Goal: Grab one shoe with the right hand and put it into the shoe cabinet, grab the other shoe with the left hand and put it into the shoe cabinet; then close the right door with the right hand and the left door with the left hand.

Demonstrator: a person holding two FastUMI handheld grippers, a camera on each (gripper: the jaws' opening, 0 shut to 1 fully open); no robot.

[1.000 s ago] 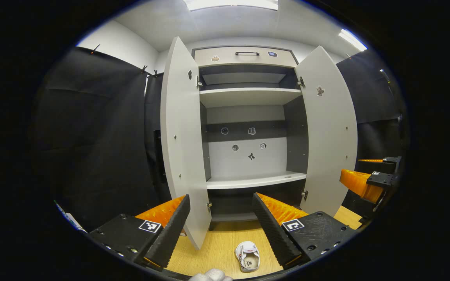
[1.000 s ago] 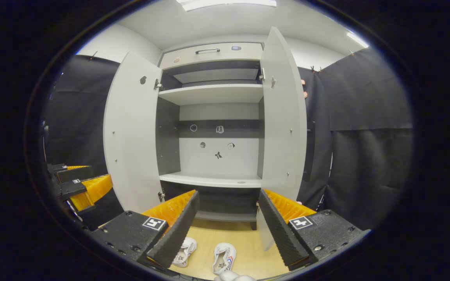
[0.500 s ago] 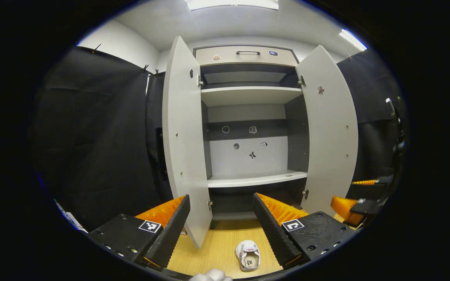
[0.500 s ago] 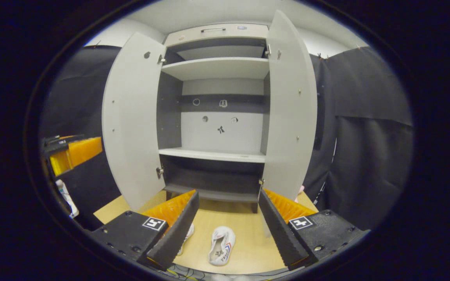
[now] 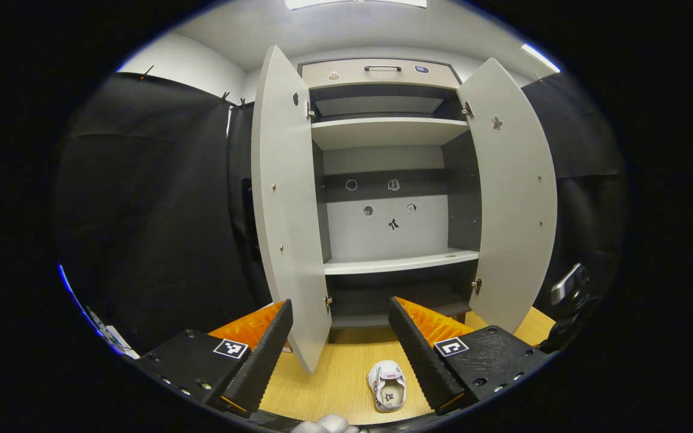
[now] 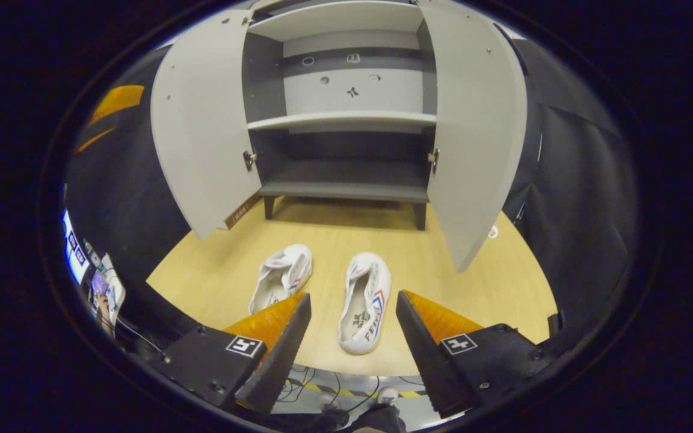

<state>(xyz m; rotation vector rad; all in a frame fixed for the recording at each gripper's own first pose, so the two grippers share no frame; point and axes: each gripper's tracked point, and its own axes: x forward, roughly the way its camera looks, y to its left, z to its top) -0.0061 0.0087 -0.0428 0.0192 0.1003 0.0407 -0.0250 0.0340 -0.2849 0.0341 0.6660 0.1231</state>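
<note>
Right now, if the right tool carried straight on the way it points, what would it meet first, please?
Most likely the right-hand white shoe on the wooden floor, which lies between the open right tool; depth is uncertain.

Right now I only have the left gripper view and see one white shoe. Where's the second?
Observer: Two shoes lie on the wood board, the striped shoe and the other shoe, side by side and not touching.
Operator: Right claw holding either?
Observer: No. The right claw is open, and the striped shoe sits lined up between its fingers with no contact visible.
Operator: Anything on the bottom shelf?
Observer: The bottom shelf shows no shoe.
</note>
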